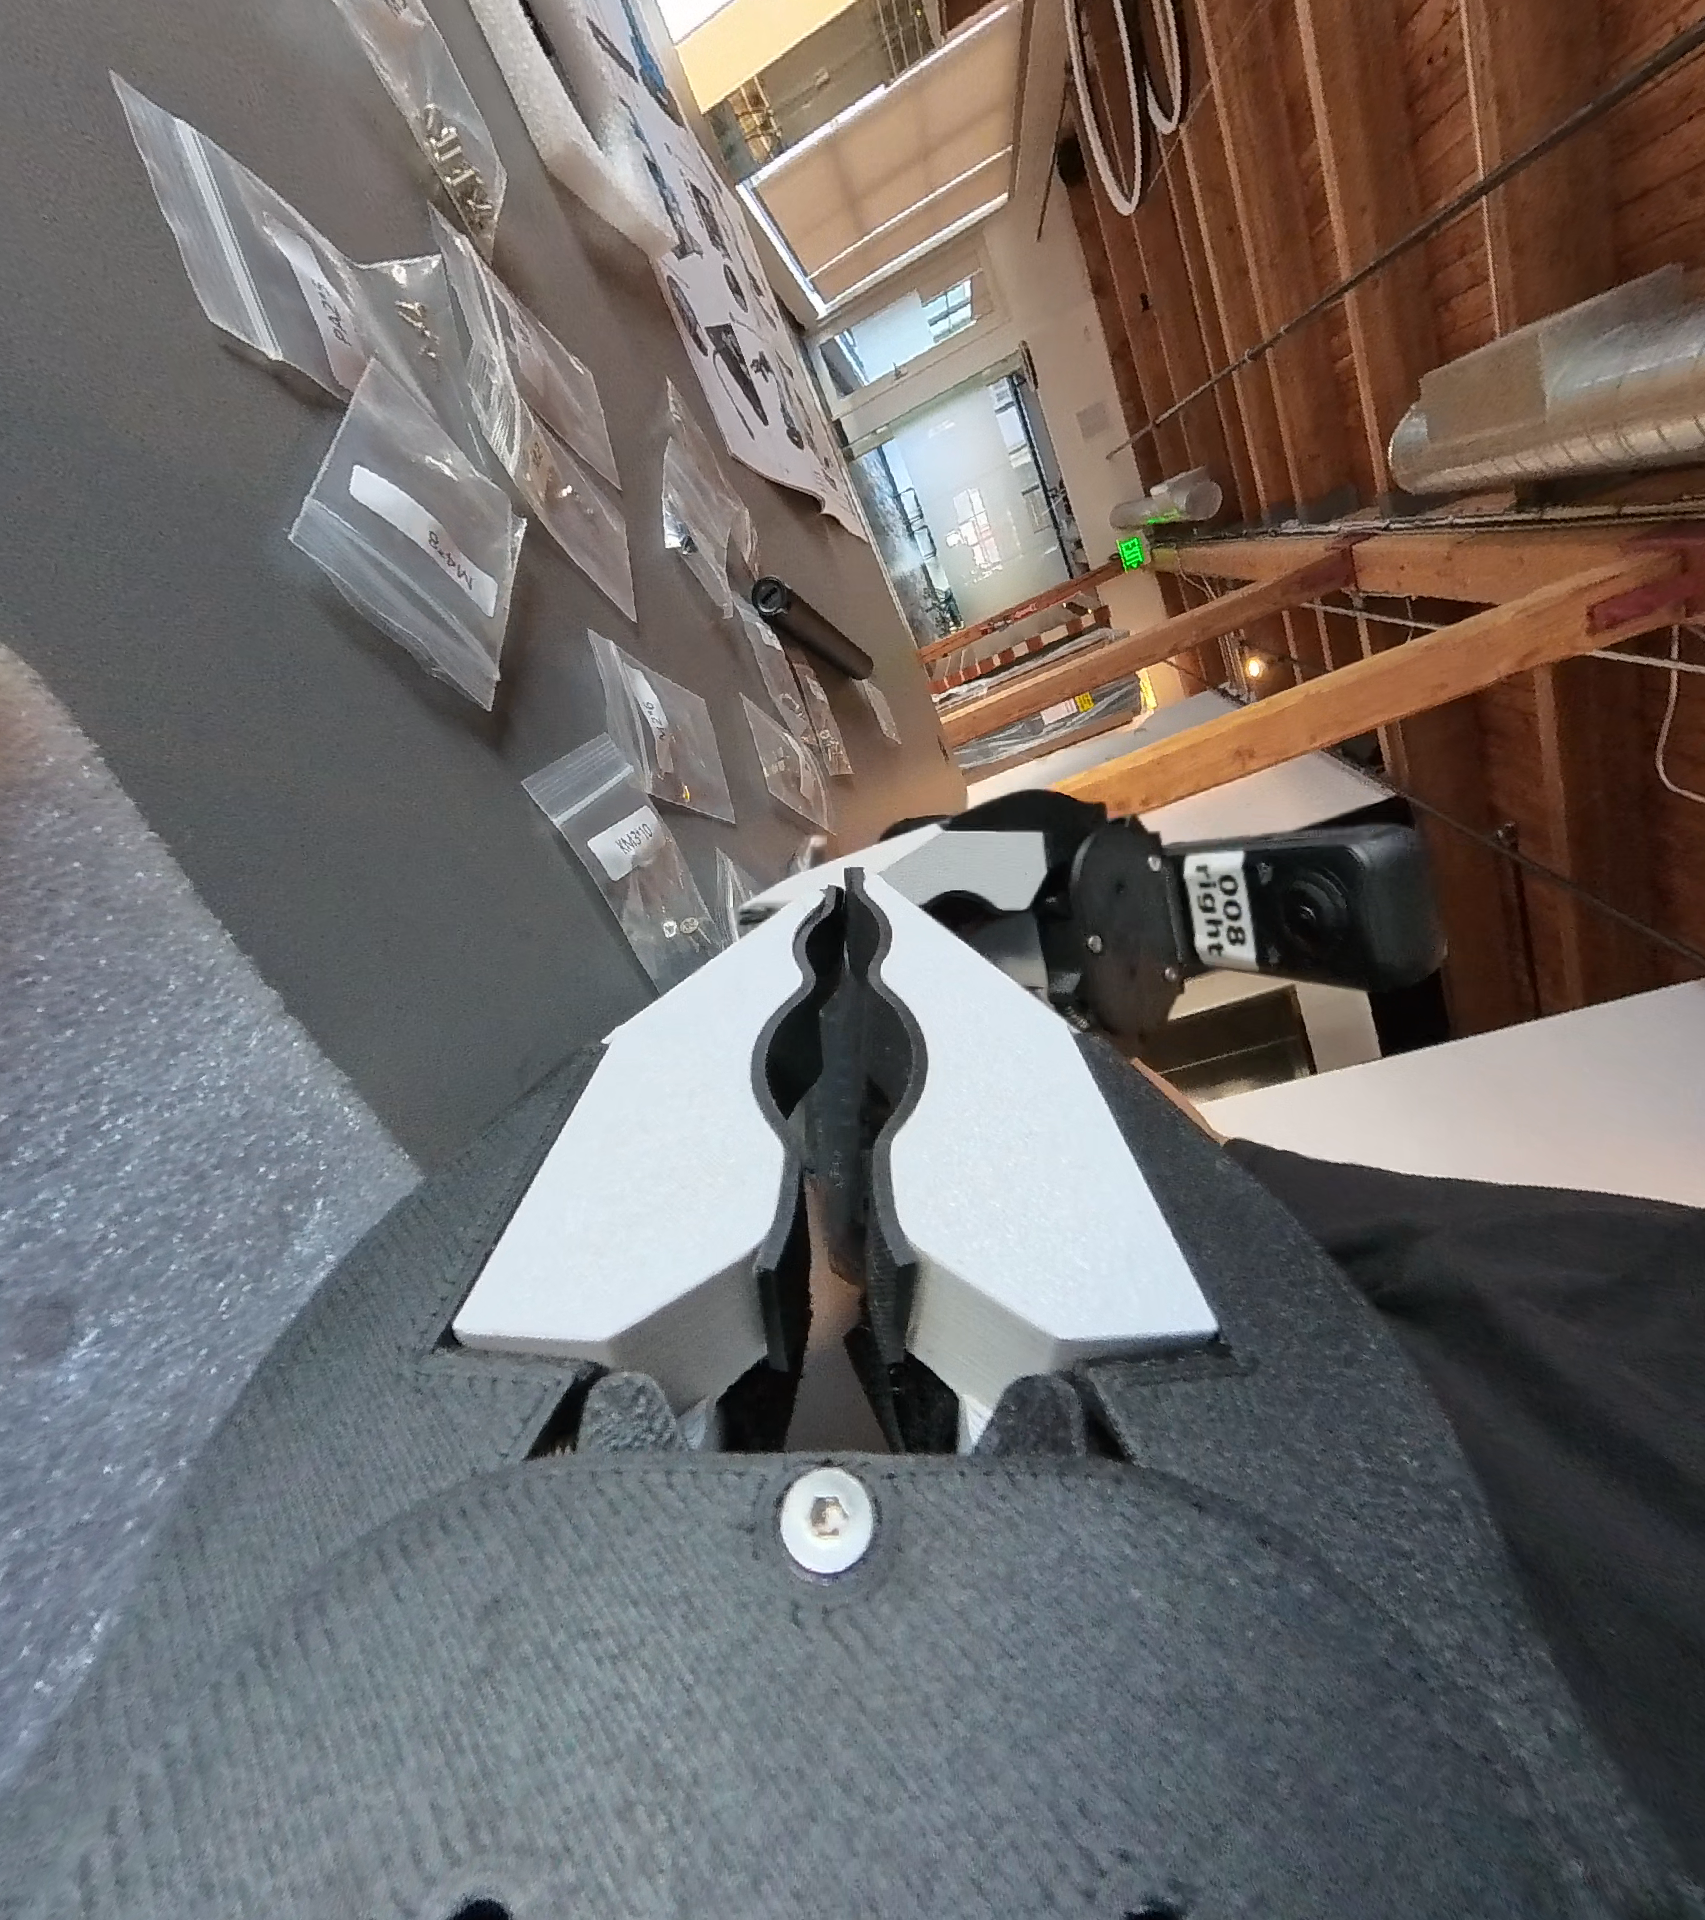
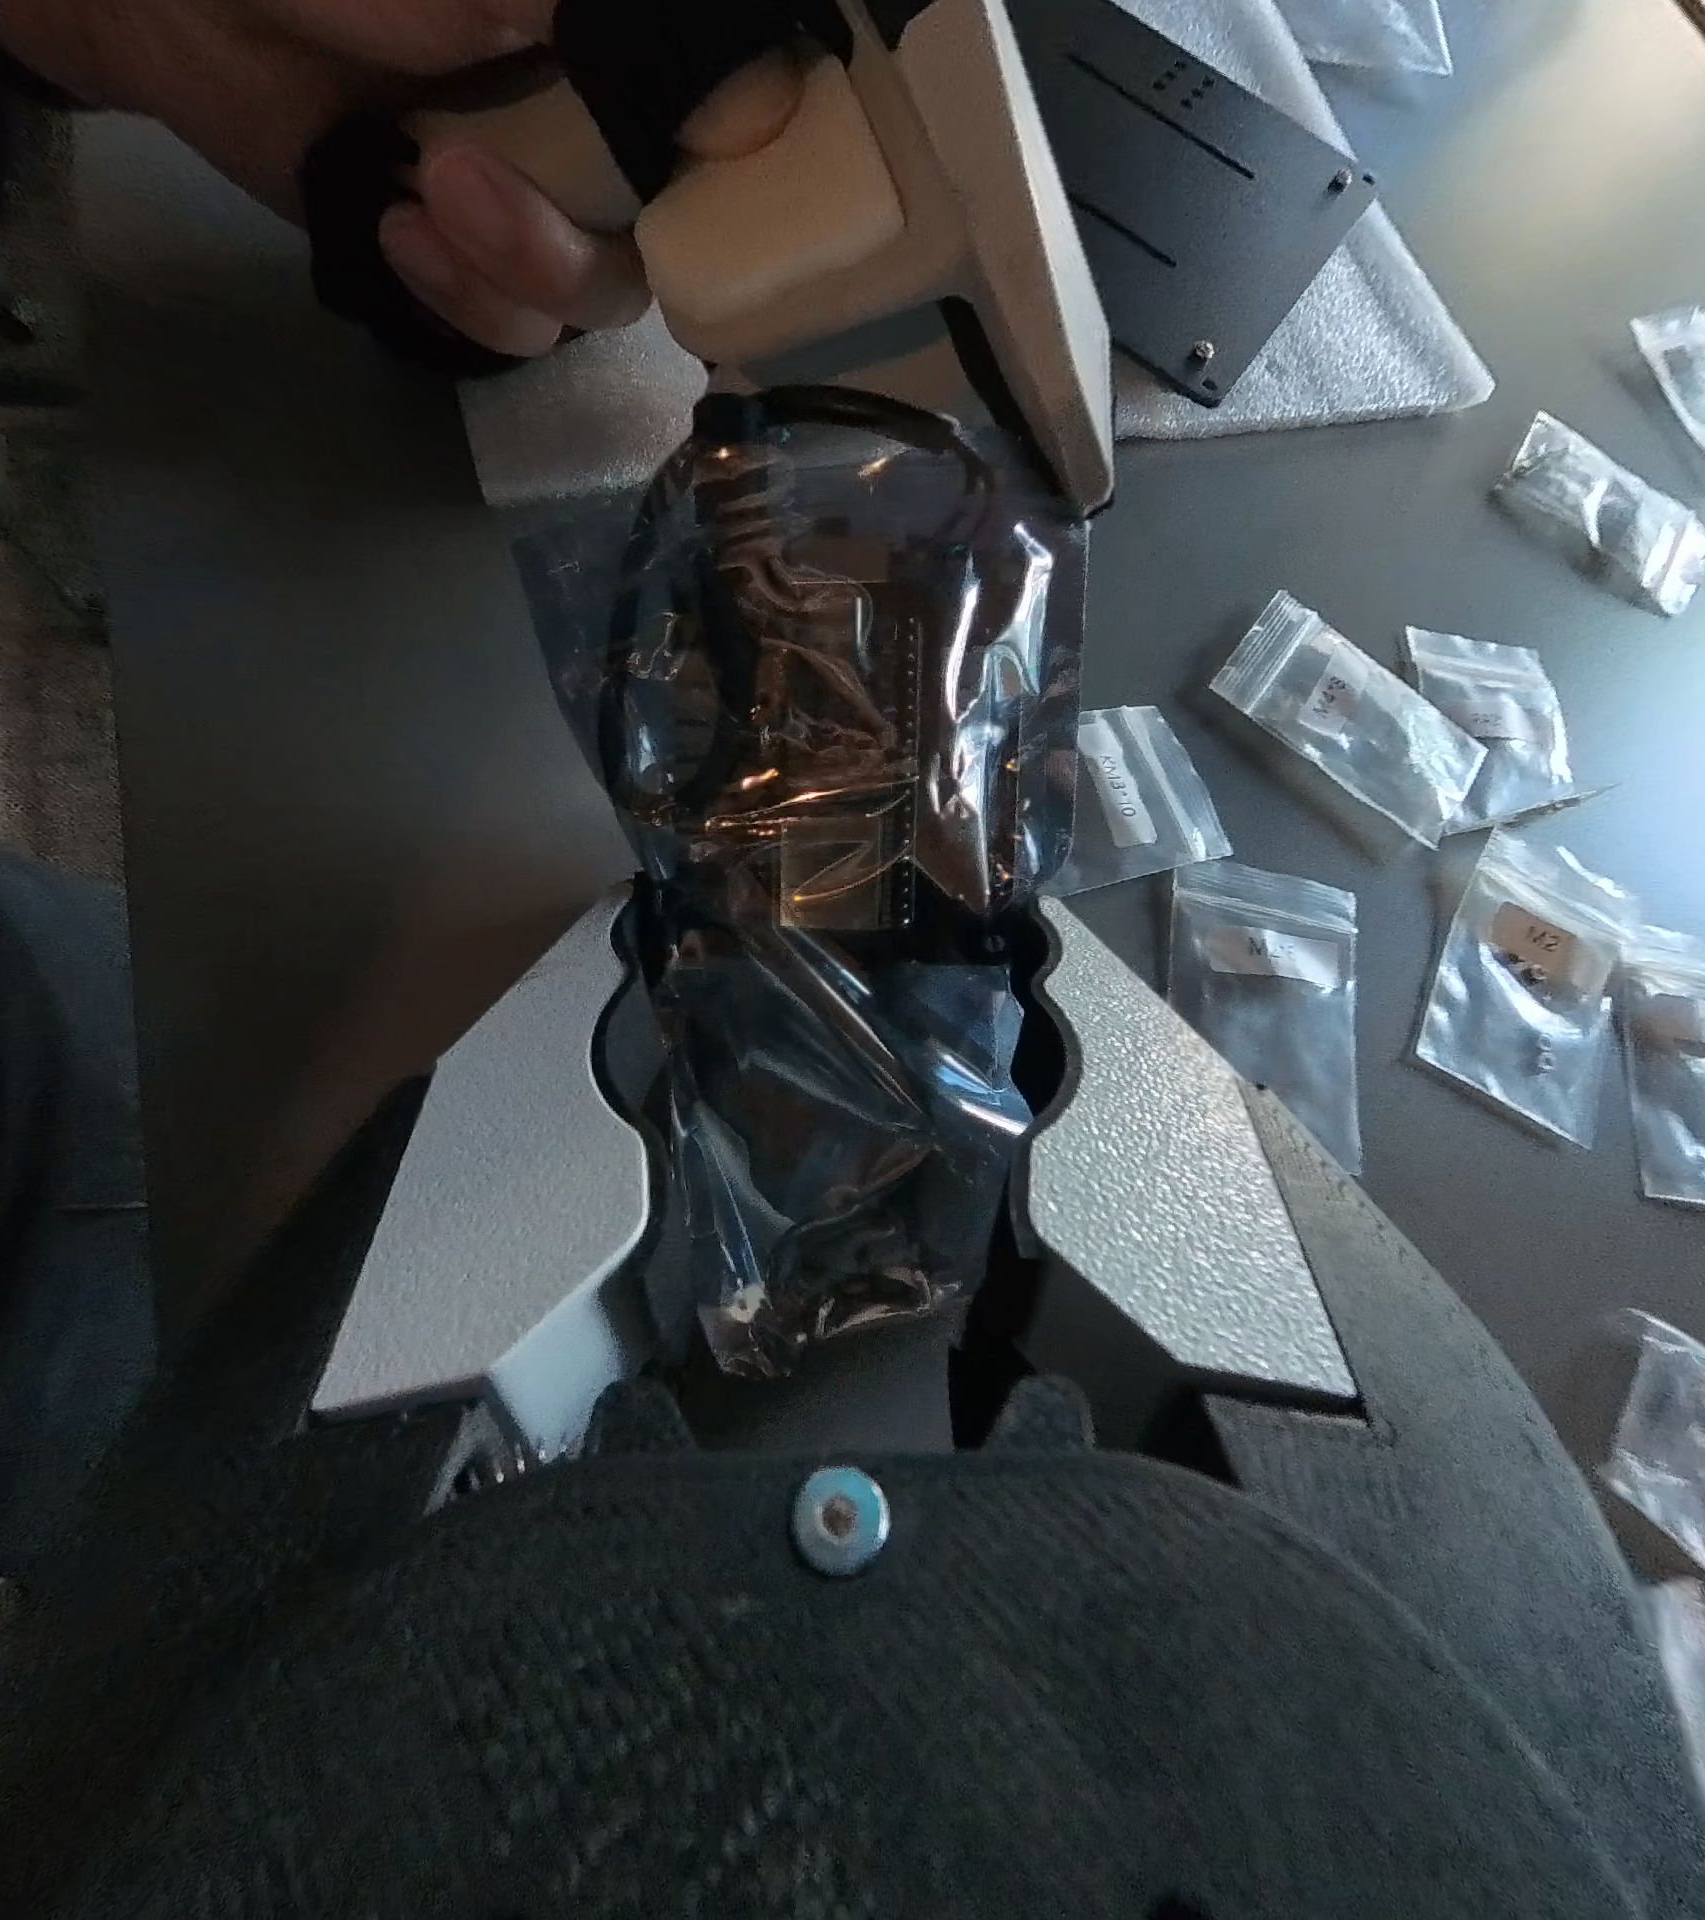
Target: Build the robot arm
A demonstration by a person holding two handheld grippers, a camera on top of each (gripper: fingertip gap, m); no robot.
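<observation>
A dark translucent anti-static bag [image 2: 827, 707] with a circuit board and a black cable inside hangs between both grippers above the grey table [image 2: 308, 675]. My right gripper [image 2: 832, 899] is closed around the bag's lower part, one finger on each side. My left gripper [image 1: 853, 899] is shut, with a thin edge of dark film [image 1: 840, 1101] pinched between its pads. In the right wrist view the left gripper's white finger [image 2: 1056, 395], held by a hand [image 2: 495, 229], pinches the bag's upper right corner. The right gripper's camera [image 1: 1315, 914] shows just beyond the left fingertips.
Several small clear zip bags [image 2: 1336, 727] of hardware lie scattered on the table, also in the left wrist view [image 1: 412, 540]. A black metal box [image 2: 1191, 208] rests on a foam sheet [image 2: 1347, 353]. A black cylinder [image 1: 812, 629] and a printed sheet [image 1: 723, 312] lie farther off. Left tips to right tips: about 8 cm.
</observation>
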